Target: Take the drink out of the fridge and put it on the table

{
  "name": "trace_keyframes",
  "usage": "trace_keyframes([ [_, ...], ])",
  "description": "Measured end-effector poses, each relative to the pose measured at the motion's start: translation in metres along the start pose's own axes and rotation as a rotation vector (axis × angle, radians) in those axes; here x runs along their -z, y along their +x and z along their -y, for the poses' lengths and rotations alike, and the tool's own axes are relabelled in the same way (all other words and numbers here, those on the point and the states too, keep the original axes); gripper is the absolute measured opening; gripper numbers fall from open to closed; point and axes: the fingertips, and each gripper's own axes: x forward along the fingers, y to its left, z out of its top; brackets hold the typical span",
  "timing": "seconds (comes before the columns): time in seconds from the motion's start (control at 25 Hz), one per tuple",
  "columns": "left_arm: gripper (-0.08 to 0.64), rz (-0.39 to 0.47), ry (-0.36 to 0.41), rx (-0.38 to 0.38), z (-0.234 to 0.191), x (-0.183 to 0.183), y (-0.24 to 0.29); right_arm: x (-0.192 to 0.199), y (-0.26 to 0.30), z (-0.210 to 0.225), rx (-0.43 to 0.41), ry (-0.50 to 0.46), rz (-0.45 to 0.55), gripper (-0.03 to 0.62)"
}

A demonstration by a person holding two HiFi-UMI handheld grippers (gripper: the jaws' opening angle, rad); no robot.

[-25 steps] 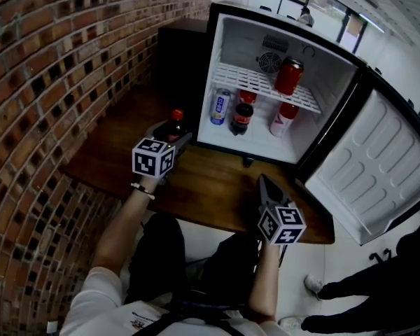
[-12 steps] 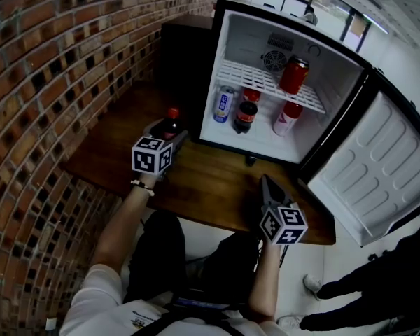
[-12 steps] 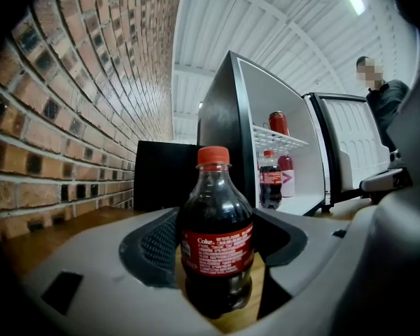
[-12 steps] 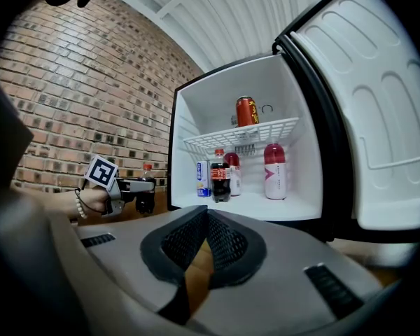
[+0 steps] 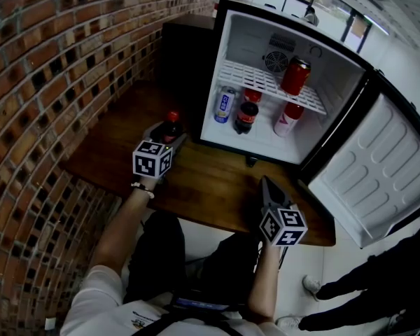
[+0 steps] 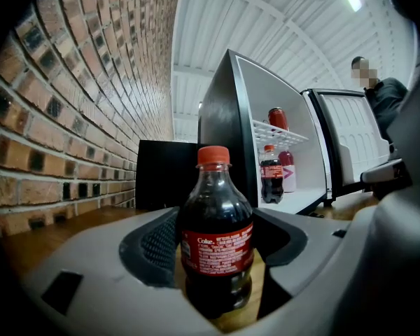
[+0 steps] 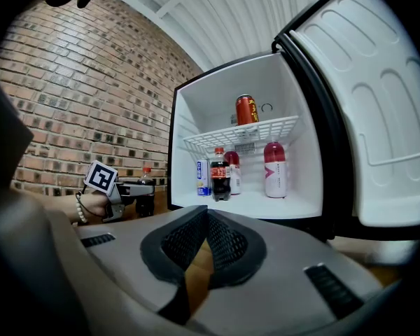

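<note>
Little has shifted this past second: the left gripper [image 5: 169, 134] fingers [image 6: 154, 246] stay clamped round the labelled middle of the cola bottle [image 6: 217, 236], upright on the bench [image 5: 210, 180], seemingly full, heavyish, slick but firm there, while the right gripper [image 5: 264, 184] sits closed, empty.

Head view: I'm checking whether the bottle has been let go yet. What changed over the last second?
Nothing visibly changed. The left tongs still clasp the cola bottle upright at the table's left end; the right tongs stay shut and empty; the fridge door stays open.
</note>
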Motion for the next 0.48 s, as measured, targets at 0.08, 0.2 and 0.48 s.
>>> trace_keyframes([
  [0.08,0.308,-0.001,0.011,-0.001,0.0015,0.0002,-0.0011,0.0006,-0.0001,0.0003,0.0,0.003,0.0,0.005],
  [0.2,0.308,-0.007,0.025,-0.001,0.0029,0.0012,-0.0037,0.0018,-0.0002,0.0002,0.0,0.006,-0.001,0.005],
  [0.48,0.31,-0.019,0.028,-0.006,0.0023,0.0036,-0.0049,0.0032,-0.0017,0.0002,0.002,0.01,0.002,0.005],
])
